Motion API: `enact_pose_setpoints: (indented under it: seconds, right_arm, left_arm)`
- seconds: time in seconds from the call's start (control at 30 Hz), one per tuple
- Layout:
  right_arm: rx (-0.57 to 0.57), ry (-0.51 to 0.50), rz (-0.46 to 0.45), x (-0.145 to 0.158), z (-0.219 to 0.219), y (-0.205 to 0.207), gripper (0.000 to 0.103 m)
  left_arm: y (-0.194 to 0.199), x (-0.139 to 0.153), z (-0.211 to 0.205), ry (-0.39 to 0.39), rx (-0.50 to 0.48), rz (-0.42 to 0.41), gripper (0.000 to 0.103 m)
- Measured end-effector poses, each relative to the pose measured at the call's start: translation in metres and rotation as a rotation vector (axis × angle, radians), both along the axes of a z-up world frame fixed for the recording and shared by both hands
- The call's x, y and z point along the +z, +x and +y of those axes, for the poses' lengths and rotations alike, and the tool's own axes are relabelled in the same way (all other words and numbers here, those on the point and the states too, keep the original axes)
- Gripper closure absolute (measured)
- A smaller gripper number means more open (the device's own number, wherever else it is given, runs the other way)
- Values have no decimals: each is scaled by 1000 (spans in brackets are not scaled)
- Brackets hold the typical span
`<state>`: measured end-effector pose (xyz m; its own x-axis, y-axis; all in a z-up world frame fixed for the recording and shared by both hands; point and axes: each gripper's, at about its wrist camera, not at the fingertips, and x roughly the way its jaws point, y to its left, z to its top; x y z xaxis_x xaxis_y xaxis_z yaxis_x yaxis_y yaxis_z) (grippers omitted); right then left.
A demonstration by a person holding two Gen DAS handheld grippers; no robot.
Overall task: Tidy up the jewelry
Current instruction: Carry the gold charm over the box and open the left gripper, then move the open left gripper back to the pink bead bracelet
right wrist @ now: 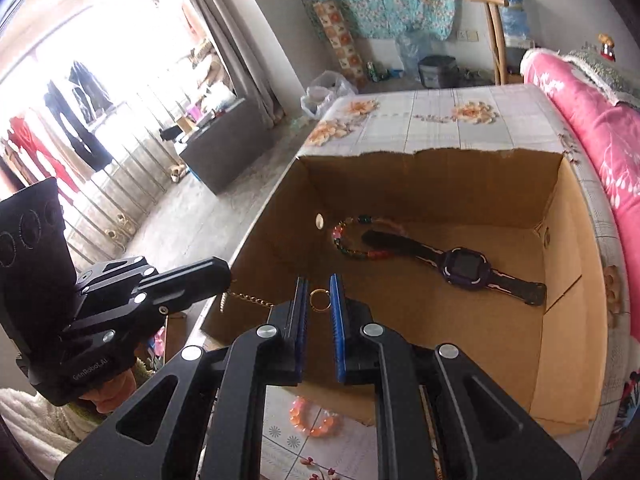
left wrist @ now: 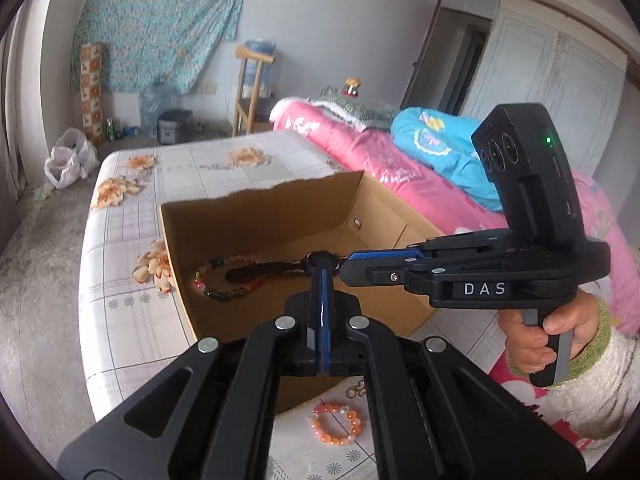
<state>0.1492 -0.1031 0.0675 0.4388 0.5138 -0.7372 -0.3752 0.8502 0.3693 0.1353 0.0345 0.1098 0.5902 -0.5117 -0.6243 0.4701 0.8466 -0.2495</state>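
left gripper (left wrist: 321, 276) jaws pinched tight on a gold chain (right wrist: 248, 300) over the box (right wrist: 568, 240) near rim. right gripper (right wrist: 319, 300) jaws part open around the chain's ring (right wrist: 319, 299), not gripping. ahead of both jaws, watch (right wrist: 460, 266) and bead bracelet (right wrist: 352, 240) lie on the box floor with bare room beside; orange bracelet (left wrist: 338, 422) lies outside, below the jaws.

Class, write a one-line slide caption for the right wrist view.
Two tongs stretch a gold chain over a cardboard box holding a watch and bead bracelet.
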Motion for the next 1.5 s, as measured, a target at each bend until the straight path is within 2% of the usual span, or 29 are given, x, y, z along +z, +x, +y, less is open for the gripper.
enact_pose_setpoints:
  seconds: [0.13, 0.27, 0.33, 0.4, 0.47, 0.57, 0.8, 0.9, 0.97, 1.1, 1.2, 1.27, 1.3, 1.37, 1.43, 1.5]
  right_arm:
    - [-1, -69, 166, -29, 8, 47, 92]
    - [-1, -138, 260, -51, 16, 75, 92]
    - [-9, -168, 296, -60, 18, 84, 91]
    - [-12, -173, 312, -66, 20, 89, 91]
    - [-13, -174, 325, -71, 21, 92, 91]
    - [-19, -164, 335, -73, 21, 93, 91]
    - [-34, -148, 268, -61, 14, 82, 90]
    - [-37, -130, 195, -45, 8, 67, 90]
    - [-32, -96, 141, -29, 2, 54, 90]
    - [-5, 3, 9, 6, -18, 4, 89]
    - [-7, 5, -126, 25, -34, -48, 85]
    - [-17, 0, -201, 33, -44, -81, 82]
    - [-28, 8, -224, 32, -49, -98, 80]
    - [-53, 38, -213, 21, -56, -123, 78]
    - [-107, 40, -169, 1, -64, -140, 78]
    - [-168, 19, -103, -27, -68, -148, 78]
  left_arm:
    - [36, -26, -11, 91, 13, 113, 103]
    - [52, -41, -21, 172, 17, 162, 103]
    - [59, -46, -21, 182, 32, 185, 103]
    - [65, -50, -20, 199, 58, 209, 97]
    - [68, -52, -16, 183, 76, 227, 90]
    - [69, -53, -15, 176, 83, 227, 89]
    - [62, -47, -12, 159, 88, 188, 87]
    - [47, -33, -6, 120, 83, 127, 87]
    - [34, -24, 0, 84, 76, 82, 80]
    - [-3, -14, 18, -2, 71, 16, 77]
    - [-41, -11, 28, -52, 41, -55, 69]
    - [-69, -15, 31, -88, 6, -88, 59]
    - [-81, -20, 30, -104, -11, -87, 58]
    - [-100, -35, 24, -120, -58, -61, 54]
    - [-113, -55, 11, -83, -80, -24, 52]
    - [-122, -76, -6, -12, -82, 9, 52]
